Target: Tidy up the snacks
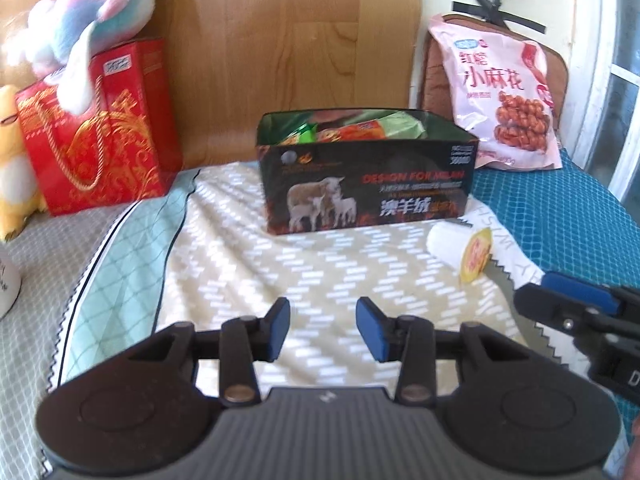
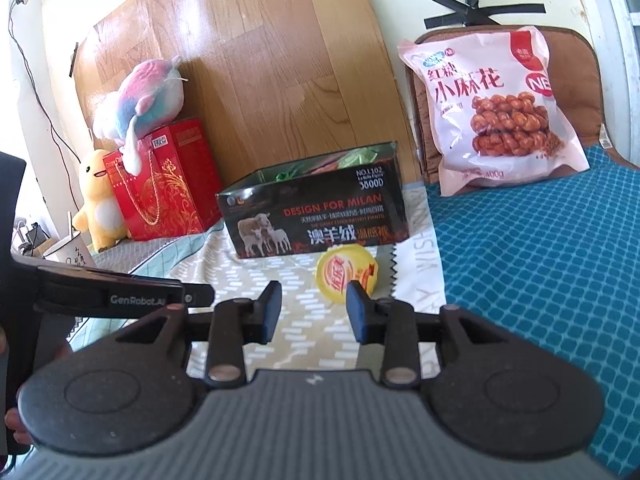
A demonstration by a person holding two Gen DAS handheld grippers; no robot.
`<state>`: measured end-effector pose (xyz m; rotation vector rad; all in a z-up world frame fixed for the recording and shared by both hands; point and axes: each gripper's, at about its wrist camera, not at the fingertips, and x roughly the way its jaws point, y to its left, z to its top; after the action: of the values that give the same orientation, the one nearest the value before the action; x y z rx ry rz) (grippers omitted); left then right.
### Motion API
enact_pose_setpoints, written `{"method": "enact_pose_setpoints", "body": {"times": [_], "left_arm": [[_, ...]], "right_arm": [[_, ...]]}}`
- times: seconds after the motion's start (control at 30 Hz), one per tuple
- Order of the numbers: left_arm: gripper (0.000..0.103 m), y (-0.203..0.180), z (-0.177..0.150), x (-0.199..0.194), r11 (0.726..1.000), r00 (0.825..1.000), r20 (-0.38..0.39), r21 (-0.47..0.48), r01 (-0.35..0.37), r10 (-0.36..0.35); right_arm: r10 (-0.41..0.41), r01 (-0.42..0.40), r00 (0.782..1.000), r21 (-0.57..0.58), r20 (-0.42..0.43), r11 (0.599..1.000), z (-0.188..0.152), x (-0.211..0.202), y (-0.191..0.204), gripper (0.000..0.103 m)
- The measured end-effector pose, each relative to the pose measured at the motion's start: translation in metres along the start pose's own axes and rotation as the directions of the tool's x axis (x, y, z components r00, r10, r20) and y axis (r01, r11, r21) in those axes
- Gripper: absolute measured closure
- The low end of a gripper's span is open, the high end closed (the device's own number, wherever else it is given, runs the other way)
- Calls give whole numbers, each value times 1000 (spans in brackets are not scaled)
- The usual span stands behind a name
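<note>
1. The yellow-lidded cup (image 2: 347,275) lies on its side just in front of the black box (image 2: 316,216), lid facing the right gripper (image 2: 313,310).
2. That gripper, spread and empty, is nearer.
3. The left gripper (image 1: 323,330), also spread, hangs farther left.

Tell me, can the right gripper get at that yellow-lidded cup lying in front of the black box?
Probably yes. The right gripper is open and empty, the cup lies just ahead of its fingers on the blanket, and nothing sits between them.
</note>
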<state>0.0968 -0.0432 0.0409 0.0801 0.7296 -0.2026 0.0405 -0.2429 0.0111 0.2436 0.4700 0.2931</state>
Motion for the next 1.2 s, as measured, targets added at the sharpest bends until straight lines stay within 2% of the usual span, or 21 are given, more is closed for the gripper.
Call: {"method": "enact_pose_setpoints", "body": {"times": [0.2,0.33,0.43,0.6,1.2], "left_arm": [[65,12,-12,6,999,1000,-11,-30,-29,29],[60,15,-24,14,998,999,-6,-41,-46,46],[52,8,-35,13,996,993,66,4,-94,94],[52,8,-36,12,996,994,74,8,-87,86],[51,8,-41,7,996,992,96,13,-89,87]], "right_arm": [[-4,4,999,8,-39,1000,-11,4,3,61],[-14,14,997,1,-73,1000,-21,11,7,61],[-23,23,999,5,-46,1000,-21,9,7,61],[-33,35,999,43,-38,998,-21,8,1,61],[-52,53,999,52,-11,997,-22,3,3,58]]}}
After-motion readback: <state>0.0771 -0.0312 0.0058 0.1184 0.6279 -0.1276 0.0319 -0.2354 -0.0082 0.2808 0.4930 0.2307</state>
